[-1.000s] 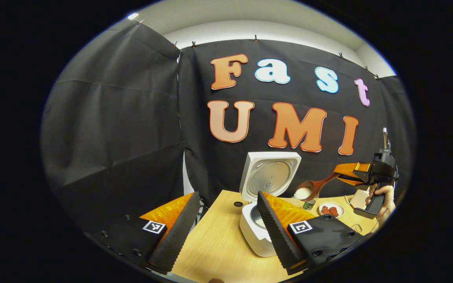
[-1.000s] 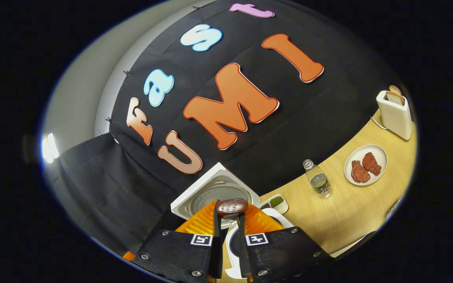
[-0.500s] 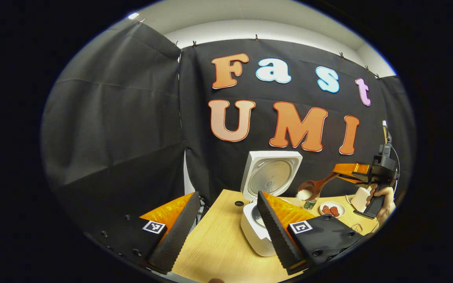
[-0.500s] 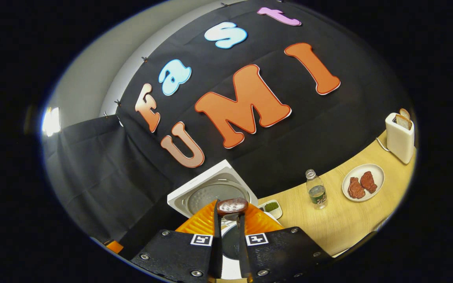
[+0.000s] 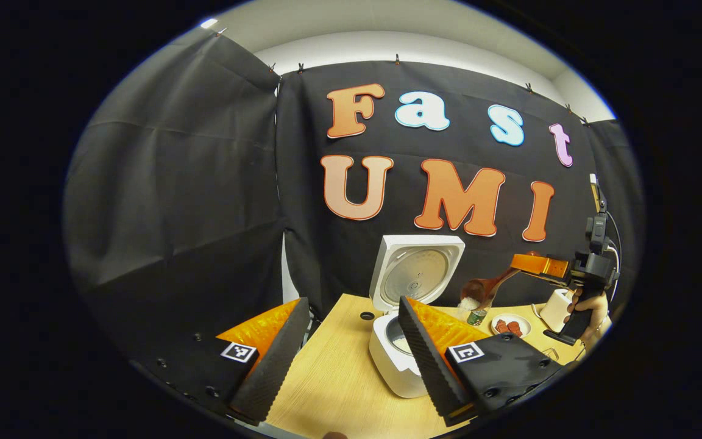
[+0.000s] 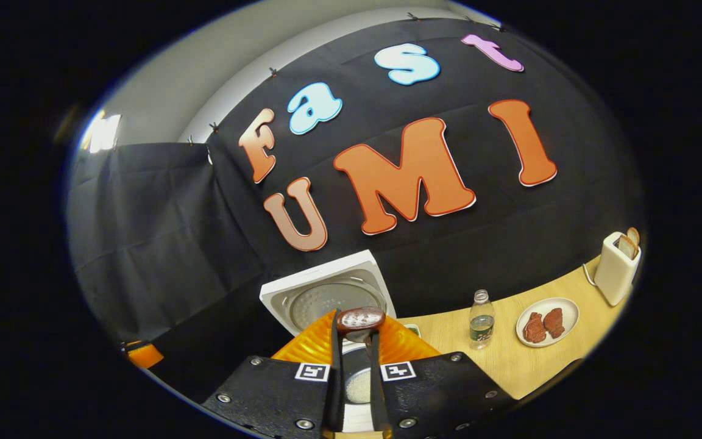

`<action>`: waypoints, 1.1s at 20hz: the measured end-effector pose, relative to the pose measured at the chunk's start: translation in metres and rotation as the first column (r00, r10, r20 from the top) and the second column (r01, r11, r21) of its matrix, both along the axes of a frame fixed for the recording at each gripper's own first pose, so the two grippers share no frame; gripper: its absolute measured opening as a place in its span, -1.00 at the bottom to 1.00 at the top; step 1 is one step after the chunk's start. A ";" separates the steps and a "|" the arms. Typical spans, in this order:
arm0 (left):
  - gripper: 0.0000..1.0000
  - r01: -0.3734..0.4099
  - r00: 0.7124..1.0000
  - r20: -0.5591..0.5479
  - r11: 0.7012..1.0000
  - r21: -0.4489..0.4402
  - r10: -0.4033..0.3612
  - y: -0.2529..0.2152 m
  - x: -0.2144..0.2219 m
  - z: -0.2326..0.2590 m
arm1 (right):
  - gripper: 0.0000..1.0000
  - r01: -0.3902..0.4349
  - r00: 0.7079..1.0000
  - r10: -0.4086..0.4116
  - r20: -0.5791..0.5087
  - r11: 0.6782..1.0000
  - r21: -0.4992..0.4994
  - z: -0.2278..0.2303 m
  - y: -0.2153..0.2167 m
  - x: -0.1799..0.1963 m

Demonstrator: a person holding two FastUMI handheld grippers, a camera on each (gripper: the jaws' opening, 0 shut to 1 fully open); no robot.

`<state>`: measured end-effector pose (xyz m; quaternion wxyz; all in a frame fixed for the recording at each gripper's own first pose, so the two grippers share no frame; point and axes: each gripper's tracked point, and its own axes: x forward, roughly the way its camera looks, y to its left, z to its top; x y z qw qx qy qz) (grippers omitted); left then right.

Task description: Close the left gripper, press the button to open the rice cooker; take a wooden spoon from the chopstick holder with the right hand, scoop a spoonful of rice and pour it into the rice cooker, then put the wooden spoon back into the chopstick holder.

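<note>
The white rice cooker [image 5: 387,366] stands on the wooden table [image 5: 333,390] with its lid [image 5: 418,271] up, and rice shows in its pot. My left gripper [image 5: 351,360] is open and holds nothing; the cooker sits just past its right finger. To the right and higher, my right gripper [image 5: 540,265] is shut on the handle of the wooden spoon [image 5: 479,291]. The spoon's bowl carries white rice, tilted down. In the right gripper view, the right gripper [image 6: 354,332] pinches the wooden spoon [image 6: 360,319] above the pot of rice [image 6: 357,383], in front of the raised lid [image 6: 326,292].
Right of the cooker stand a small bottle [image 6: 481,326], a plate of red meat [image 6: 547,322] and a white toaster [image 6: 616,268]. A hand [image 5: 588,305] grips the right gripper's handle. A small dark round thing [image 5: 367,316] lies on the table by the cooker.
The right gripper has risen a little and rolled toward level, carrying the spoon closer over the cooker; the pot's rice now shows between its fingers. The left gripper has hardly moved.
</note>
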<state>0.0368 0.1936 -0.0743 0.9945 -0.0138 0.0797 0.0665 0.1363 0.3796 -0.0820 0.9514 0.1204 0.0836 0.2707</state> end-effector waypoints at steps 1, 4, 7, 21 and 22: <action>0.94 -0.003 1.000 0.000 1.000 0.000 0.003 0.001 -0.001 -0.001 | -0.67 -0.006 1.000 0.007 0.015 1.000 -0.012 0.001 0.000 -0.003; 0.96 -0.018 1.000 -0.001 1.000 -0.006 0.018 0.004 -0.003 -0.002 | -0.68 -0.036 0.997 0.043 0.071 0.995 -0.090 0.005 0.007 -0.009; 0.96 -0.029 1.000 0.002 1.000 -0.007 0.029 0.004 -0.005 -0.003 | -0.68 -0.069 0.989 0.089 0.119 0.983 -0.168 0.003 0.016 -0.017; 0.97 -0.042 0.999 0.013 0.999 -0.023 0.043 0.000 -0.015 0.000 | -0.67 -0.107 0.974 0.154 0.167 0.960 -0.259 0.000 0.022 -0.032; 0.97 -0.040 0.999 0.014 0.999 -0.031 0.040 -0.002 -0.016 0.001 | -0.67 -0.100 0.976 0.143 0.164 0.964 -0.245 0.003 0.016 -0.034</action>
